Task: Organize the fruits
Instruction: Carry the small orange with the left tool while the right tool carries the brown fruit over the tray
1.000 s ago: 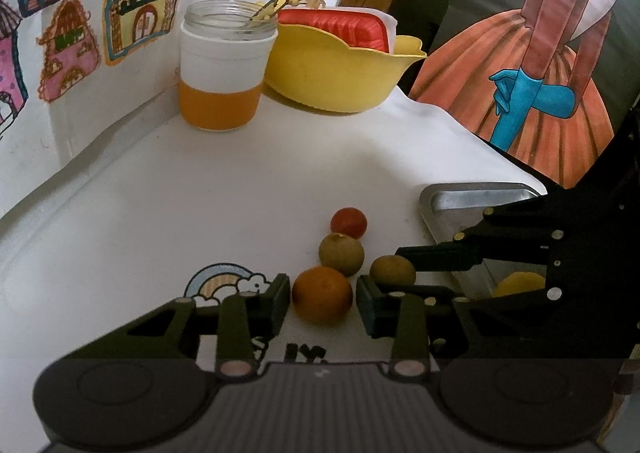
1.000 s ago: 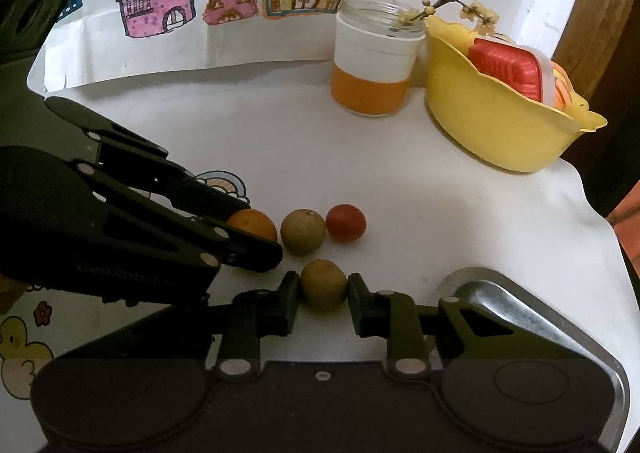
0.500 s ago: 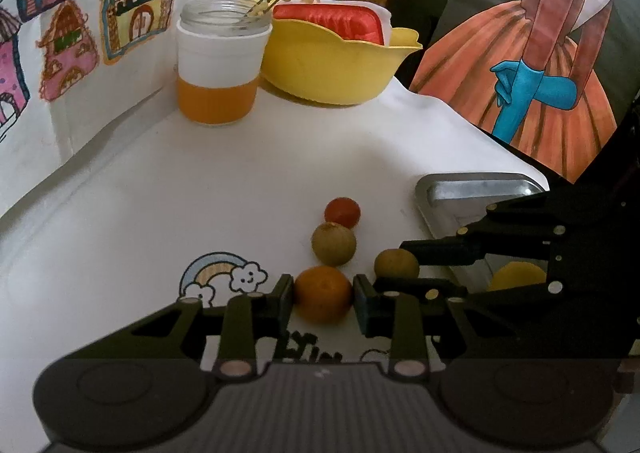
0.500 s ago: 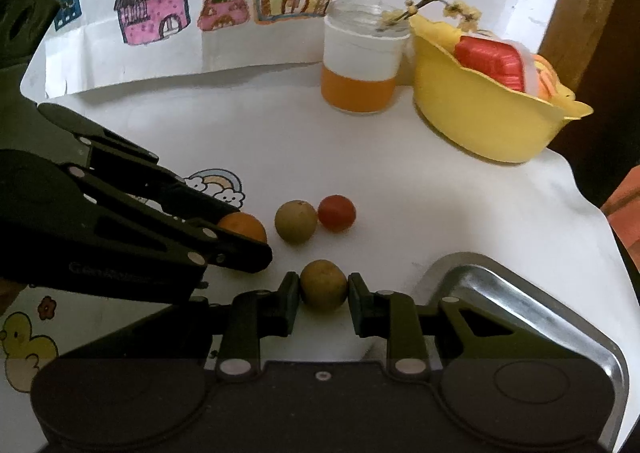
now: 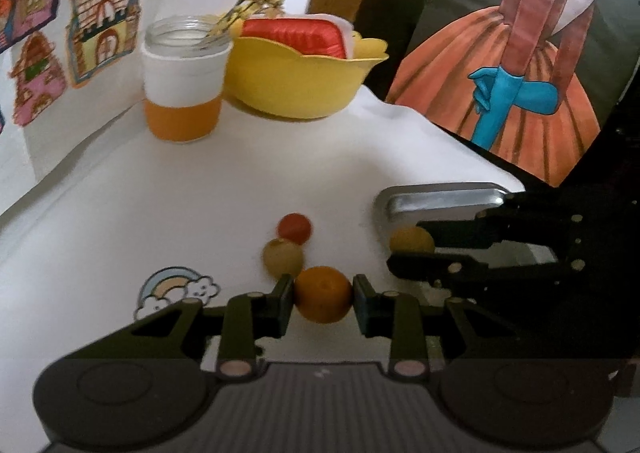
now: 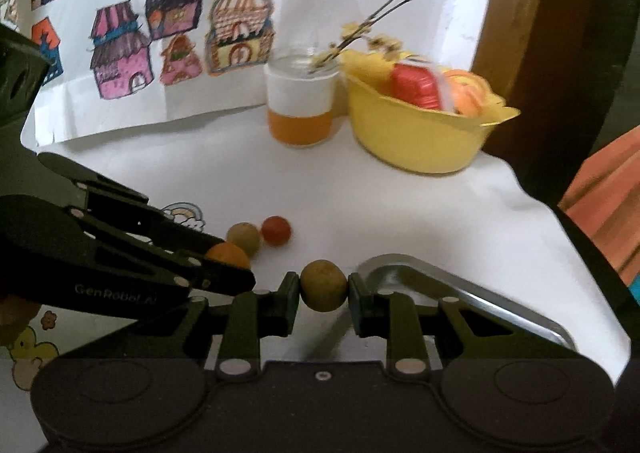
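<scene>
My left gripper (image 5: 323, 300) is shut on an orange (image 5: 323, 300) and holds it just above the white table; the orange also shows in the right wrist view (image 6: 229, 255). My right gripper (image 6: 323, 291) is shut on a brownish-yellow round fruit (image 6: 323, 290), lifted beside the near corner of a metal tray (image 6: 460, 285). In the left wrist view that fruit (image 5: 412, 240) sits between the right gripper's fingers (image 5: 444, 267) by the tray (image 5: 440, 197). A yellow-green fruit (image 5: 283, 257) and a small red fruit (image 5: 295, 227) lie on the table behind the orange.
A glass jar with an orange band (image 5: 184, 89) and flower twigs stands at the back. A yellow bowl (image 5: 296, 81) with a red box is beside it. House drawings hang on the left wall (image 6: 168, 33). A painting of a dress (image 5: 516, 65) stands at the right.
Both grippers closed on their fruits and lifted them off the table. The right gripper carried its fruit up and toward the tray corner.
</scene>
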A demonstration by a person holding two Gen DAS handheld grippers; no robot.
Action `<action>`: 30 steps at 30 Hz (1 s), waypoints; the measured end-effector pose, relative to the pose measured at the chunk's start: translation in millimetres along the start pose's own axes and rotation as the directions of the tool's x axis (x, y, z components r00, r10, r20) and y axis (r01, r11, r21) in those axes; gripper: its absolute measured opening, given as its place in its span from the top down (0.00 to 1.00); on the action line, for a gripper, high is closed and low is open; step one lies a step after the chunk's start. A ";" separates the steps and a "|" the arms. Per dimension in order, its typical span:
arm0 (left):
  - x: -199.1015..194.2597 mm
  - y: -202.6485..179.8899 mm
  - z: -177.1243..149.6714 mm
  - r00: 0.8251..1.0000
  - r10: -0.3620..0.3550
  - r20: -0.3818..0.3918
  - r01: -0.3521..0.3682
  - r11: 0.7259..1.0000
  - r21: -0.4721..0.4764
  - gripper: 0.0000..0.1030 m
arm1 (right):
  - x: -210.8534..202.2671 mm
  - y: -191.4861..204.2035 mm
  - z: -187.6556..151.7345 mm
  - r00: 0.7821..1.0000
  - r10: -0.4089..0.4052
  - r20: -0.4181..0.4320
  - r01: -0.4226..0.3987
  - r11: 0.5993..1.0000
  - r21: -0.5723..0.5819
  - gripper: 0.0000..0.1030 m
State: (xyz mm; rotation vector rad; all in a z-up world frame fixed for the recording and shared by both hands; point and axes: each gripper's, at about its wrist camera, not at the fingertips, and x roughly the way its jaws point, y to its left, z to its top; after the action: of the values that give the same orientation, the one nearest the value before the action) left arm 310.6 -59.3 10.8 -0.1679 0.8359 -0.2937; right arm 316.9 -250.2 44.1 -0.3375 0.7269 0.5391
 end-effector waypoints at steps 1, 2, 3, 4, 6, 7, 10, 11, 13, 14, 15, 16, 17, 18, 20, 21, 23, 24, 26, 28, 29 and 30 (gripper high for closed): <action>0.3 -3.3 0.9 1.000 -0.004 0.002 0.004 1.000 0.002 0.67 | -2.9 -2.4 -1.0 1.000 -0.006 0.005 0.006 1.000 0.003 0.73; 1.0 -6.0 1.9 1.000 -0.008 0.003 0.008 1.000 0.004 0.67 | -5.7 -5.5 -2.4 1.000 -0.011 0.010 0.011 1.000 0.007 0.73; 1.4 -9.2 2.7 1.000 -0.012 0.005 0.012 1.000 0.004 0.67 | -8.5 -8.7 -4.1 1.000 -0.017 0.015 0.017 1.000 0.012 0.73; 1.7 -12.0 3.3 1.000 -0.015 0.006 0.015 1.000 0.005 0.67 | -10.9 -11.6 -6.0 1.000 -0.023 0.019 0.023 1.000 0.018 0.73; 2.7 -18.6 4.9 1.000 -0.021 0.009 0.021 1.000 0.007 0.67 | -15.9 -17.5 -10.4 0.999 -0.033 0.025 0.033 0.999 0.031 0.73; 3.2 -21.5 5.5 1.000 -0.024 0.009 0.024 1.000 0.008 0.67 | -18.1 -20.4 -12.7 0.999 -0.040 0.028 0.039 0.999 0.038 0.73; 5.1 -29.9 7.0 0.999 -0.031 0.013 0.031 0.999 0.013 0.67 | -23.2 -26.7 -19.7 0.998 -0.060 0.031 0.058 0.997 0.056 0.73; 6.1 -33.4 7.9 0.999 -0.034 0.014 0.034 0.999 0.015 0.67 | -25.1 -28.7 -22.4 0.997 -0.065 0.032 0.063 0.996 0.063 0.73; 7.5 -37.6 9.8 0.999 -0.040 0.016 0.040 0.999 0.015 0.67 | -28.5 -32.2 -27.8 0.996 -0.077 0.034 0.074 0.994 0.074 0.73; 8.5 -40.5 11.2 0.999 -0.044 0.019 0.044 0.999 0.016 0.67 | -30.3 -33.9 -30.7 0.996 -0.083 0.035 0.080 0.994 0.079 0.73; 9.6 -42.3 12.5 0.999 -0.047 0.021 0.046 0.999 0.017 0.67 | -31.6 -35.5 -33.7 0.996 -0.087 0.035 0.084 0.993 0.082 0.73; 11.2 -44.8 14.2 0.999 -0.049 0.022 0.048 0.999 0.018 0.67 | -32.8 -36.9 -36.5 0.995 -0.092 0.035 0.088 0.992 0.086 0.73; 12.7 -46.8 15.2 0.998 -0.051 0.023 0.051 0.999 0.020 0.67 | -33.7 -38.2 -39.1 0.995 -0.095 0.035 0.092 0.992 0.089 0.73; 14.1 -48.9 15.9 0.998 -0.053 0.024 0.053 0.998 0.021 0.67 | -34.8 -39.4 -41.9 0.994 -0.100 0.034 0.096 0.991 0.092 0.73; 17.5 -53.7 17.5 0.998 -0.057 0.025 0.056 0.998 0.024 0.67 | -36.1 -41.6 -47.2 0.994 -0.108 0.031 0.105 0.990 0.099 0.73; 18.8 -55.8 17.4 0.998 -0.058 0.025 0.057 0.998 0.026 0.67 | -36.5 -42.6 -49.9 0.993 -0.112 0.030 0.108 0.989 0.103 0.73; 22.7 -59.4 18.6 0.998 -0.059 0.023 0.059 0.998 0.030 0.67 | -36.0 -43.8 -53.0 0.993 -0.114 0.027 0.111 0.988 0.111 0.73; 24.5 -60.9 18.7 0.998 -0.059 0.021 0.059 0.998 0.031 0.67 | -36.0 -44.4 -55.2 0.993 -0.114 0.026 0.110 0.987 0.115 0.73; 27.8 -62.8 19.1 0.998 -0.061 0.020 0.060 0.998 0.031 0.67 | -36.0 -45.1 -58.8 0.993 -0.113 0.025 0.110 0.986 0.123 0.73; 30.6 -63.9 19.4 0.998 -0.060 0.018 0.060 0.998 0.028 0.67 | -35.2 -44.4 -61.4 0.993 -0.113 0.019 0.110 0.986 0.125 0.73; 32.3 -64.2 19.5 0.998 -0.061 0.016 0.060 0.998 0.026 0.67 | -34.9 -43.9 -62.6 0.993 -0.113 0.018 0.110 0.986 0.125 0.73; 33.9 -64.6 19.6 0.998 -0.060 0.014 0.060 0.998 0.024 0.67 | -34.3 -43.0 -63.6 0.994 -0.111 0.015 0.109 0.986 0.125 0.73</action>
State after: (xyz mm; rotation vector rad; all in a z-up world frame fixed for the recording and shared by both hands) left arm 334.6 -130.7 16.7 -0.1734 0.8131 -0.3584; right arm 286.2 -326.8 28.0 -0.2540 0.7123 0.3908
